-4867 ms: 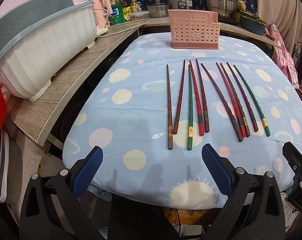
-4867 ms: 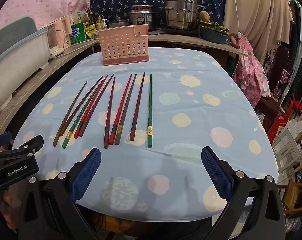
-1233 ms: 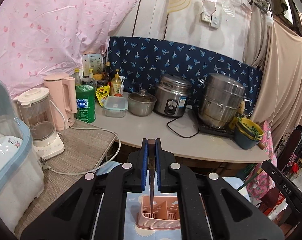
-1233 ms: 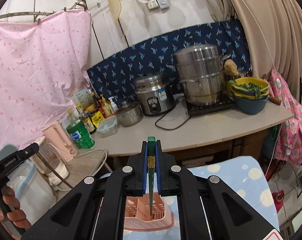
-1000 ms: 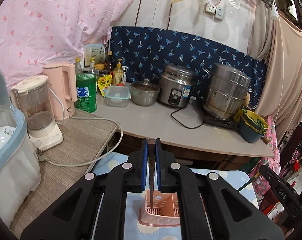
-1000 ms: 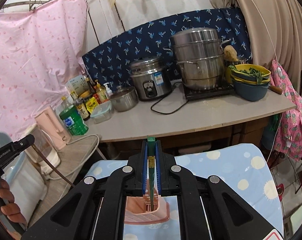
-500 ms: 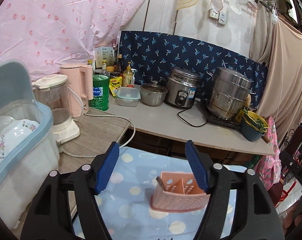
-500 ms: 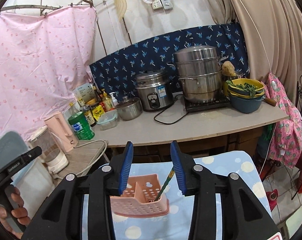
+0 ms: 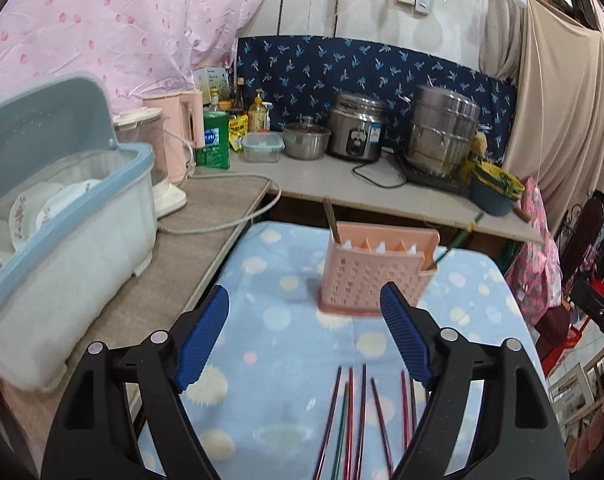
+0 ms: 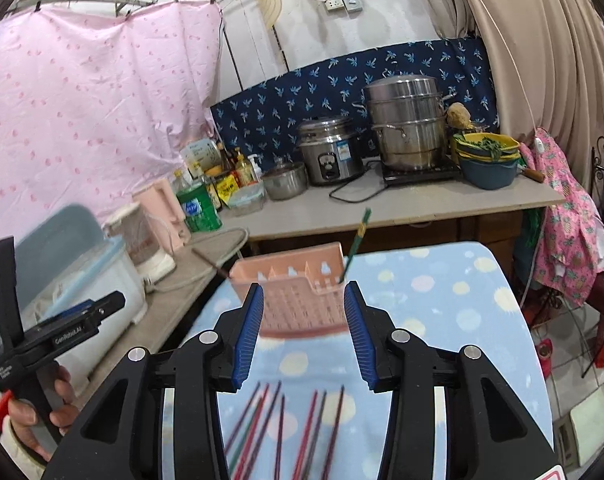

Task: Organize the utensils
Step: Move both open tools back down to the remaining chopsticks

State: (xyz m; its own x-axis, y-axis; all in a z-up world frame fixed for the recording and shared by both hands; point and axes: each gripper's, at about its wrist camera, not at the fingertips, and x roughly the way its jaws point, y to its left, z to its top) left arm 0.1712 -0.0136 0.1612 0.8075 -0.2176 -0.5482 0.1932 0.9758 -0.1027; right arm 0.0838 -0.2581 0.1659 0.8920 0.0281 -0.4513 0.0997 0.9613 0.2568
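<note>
A pink perforated utensil holder (image 9: pixel 376 272) (image 10: pixel 298 286) stands on the blue dotted tablecloth (image 9: pixel 286 344). A brown chopstick (image 9: pixel 331 219) (image 10: pixel 210 261) leans out of its left end. A green chopstick (image 9: pixel 458 240) (image 10: pixel 356 242) leans out of its right end. Several red, brown and green chopsticks (image 9: pixel 358 416) (image 10: pixel 286 428) lie side by side on the cloth in front of the holder. My left gripper (image 9: pixel 304 344) is open and empty, above and before the holder. My right gripper (image 10: pixel 304 336) is open and empty, just in front of the holder.
A dish rack with plates (image 9: pixel 58 232) sits on the wooden counter at left, beside a blender and a pink kettle (image 9: pixel 178 136). Pots, a rice cooker (image 9: pixel 356 126) and a steamer (image 9: pixel 442 136) stand on the back counter. The left hand-held gripper (image 10: pixel 58 332) shows at the right view's left edge.
Both grippers opened and released a chopstick each into the pink holder, then pulled back and tilted down. The chopsticks lying on the cloth have come into view.
</note>
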